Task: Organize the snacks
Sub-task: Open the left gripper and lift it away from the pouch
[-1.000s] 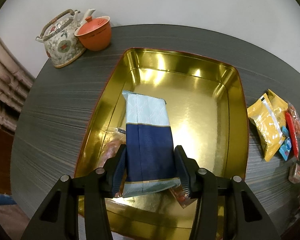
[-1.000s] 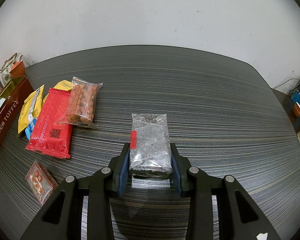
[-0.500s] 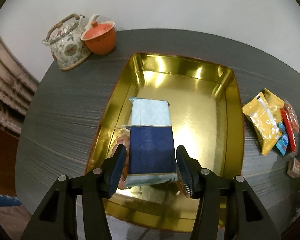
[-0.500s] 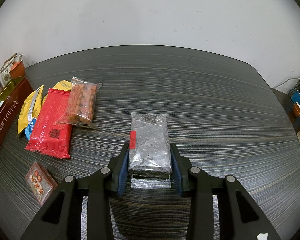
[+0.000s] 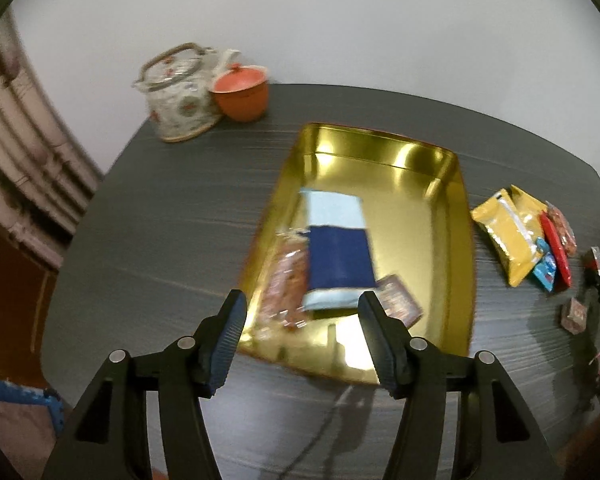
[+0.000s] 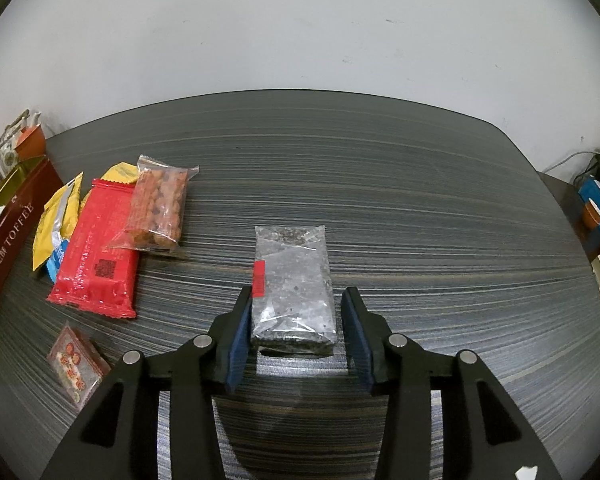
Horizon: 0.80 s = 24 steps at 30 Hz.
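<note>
A gold tin (image 5: 458,240) lies on the dark table. Inside it are a blue and pale-blue packet (image 5: 338,252), a clear pack of brown snacks (image 5: 286,284) and a small dark square pack (image 5: 398,306). My left gripper (image 5: 300,344) is open and empty, above the tin's near edge. My right gripper (image 6: 296,332) is open around the near end of a clear pack of dark snack (image 6: 292,284) that lies on the table; the left pad is near its edge and the right pad stands apart.
A red packet (image 6: 96,252), a clear pack of nuts (image 6: 158,208), yellow packets (image 6: 58,224) and a small square pack (image 6: 76,364) lie left of my right gripper. The tin's maroon side (image 6: 8,244) is at far left. A teapot (image 5: 180,92) and orange cup (image 5: 242,92) stand at the back.
My left gripper let go of the blue packet, opened wide and drew back and up from the tin. My right gripper's jaws opened slightly around the dark pack.
</note>
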Available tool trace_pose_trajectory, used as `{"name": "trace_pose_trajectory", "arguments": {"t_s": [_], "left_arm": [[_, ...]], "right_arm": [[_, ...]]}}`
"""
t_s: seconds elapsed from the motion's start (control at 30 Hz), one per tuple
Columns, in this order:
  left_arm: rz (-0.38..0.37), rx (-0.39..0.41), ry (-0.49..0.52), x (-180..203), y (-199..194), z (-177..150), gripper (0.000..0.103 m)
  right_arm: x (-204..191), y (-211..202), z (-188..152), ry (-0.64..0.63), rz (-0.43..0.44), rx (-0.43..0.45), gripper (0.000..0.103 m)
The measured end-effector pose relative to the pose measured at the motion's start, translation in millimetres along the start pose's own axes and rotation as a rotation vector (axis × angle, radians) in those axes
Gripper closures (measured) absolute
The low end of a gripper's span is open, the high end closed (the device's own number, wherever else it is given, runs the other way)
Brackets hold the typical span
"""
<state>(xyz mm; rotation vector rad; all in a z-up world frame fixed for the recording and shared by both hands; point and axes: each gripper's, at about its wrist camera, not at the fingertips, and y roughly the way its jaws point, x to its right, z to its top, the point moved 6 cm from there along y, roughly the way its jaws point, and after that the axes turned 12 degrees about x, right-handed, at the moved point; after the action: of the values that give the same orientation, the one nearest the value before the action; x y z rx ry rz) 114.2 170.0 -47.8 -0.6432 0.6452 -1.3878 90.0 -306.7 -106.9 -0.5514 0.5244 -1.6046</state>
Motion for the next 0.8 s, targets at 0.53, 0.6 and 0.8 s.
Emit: {"name": "trace_pose_trajectory", "arguments": {"t_s": [0.53, 0.6, 0.8], "left_arm": [[0.084, -0.011, -0.092, -64.8, 0.2, -41.9, 0.042], [0.097, -0.01, -0.12, -73.8, 1.5, -44.7, 0.039], [0.117, -0.01, -0.157, -87.1, 6.8, -54.7, 0.03]], "right_arm": [[-12.0, -14.6, -0.8, -0.019, -0.053, -0.009, 0.071], [-14.9, -22.6, 3.6, -0.019, -0.059, 0.003, 0.071], [-42.7, -51.7, 27.7, -0.033, -0.012, 0.055, 0.071]]}}
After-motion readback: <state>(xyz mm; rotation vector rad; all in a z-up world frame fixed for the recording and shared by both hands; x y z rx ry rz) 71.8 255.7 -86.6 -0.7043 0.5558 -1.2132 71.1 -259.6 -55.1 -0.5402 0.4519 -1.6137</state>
